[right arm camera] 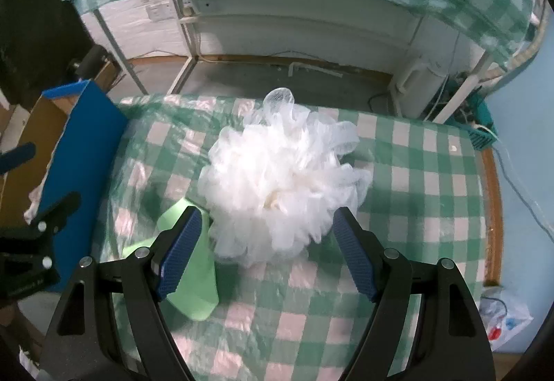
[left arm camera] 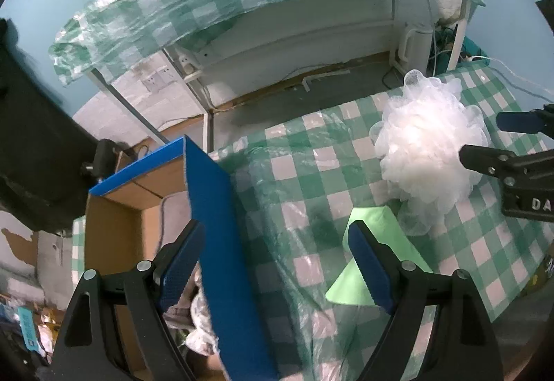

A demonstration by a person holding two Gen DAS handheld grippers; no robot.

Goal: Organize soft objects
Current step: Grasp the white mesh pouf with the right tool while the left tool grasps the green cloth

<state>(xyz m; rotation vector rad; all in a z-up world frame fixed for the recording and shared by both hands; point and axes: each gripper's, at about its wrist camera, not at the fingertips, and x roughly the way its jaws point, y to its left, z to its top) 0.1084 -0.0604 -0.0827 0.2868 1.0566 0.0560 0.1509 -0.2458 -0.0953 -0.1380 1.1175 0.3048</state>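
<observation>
Mesh bath puff [right arm camera: 284, 187], white and frilly, sits on the checked tabletop [right arm camera: 422, 173], right ahead of your right claw [right arm camera: 266, 256]. That claw's jaws stand apart, the blue pads [right arm camera: 180, 253] flanking the near side of the puff; they look just short of its frills, and I can't tell for certain whether they brush it. Nothing is clamped.

Tucked against the puff's near-left side lies a pale green cloth [right arm camera: 194, 291], flat on the tabletop, and your right claw's left pad hangs over it.

Over on the other side, your left claw [left arm camera: 273, 266] is spread wide too, gripping nothing. It straddles the blue flap [left arm camera: 221, 242] of the cardboard box [left arm camera: 114, 235] at the tabletop's left edge: one pad is over the box's opening, the other over the green cloth [left arm camera: 377, 232]. Inside the box you can make out some crumpled whitish stuff, too blurred to name.

From the left wrist view, the puff [left arm camera: 429, 152] is up and to the right, with your right claw [left arm camera: 484, 142] reaching in at it from the frame's right edge.
</observation>
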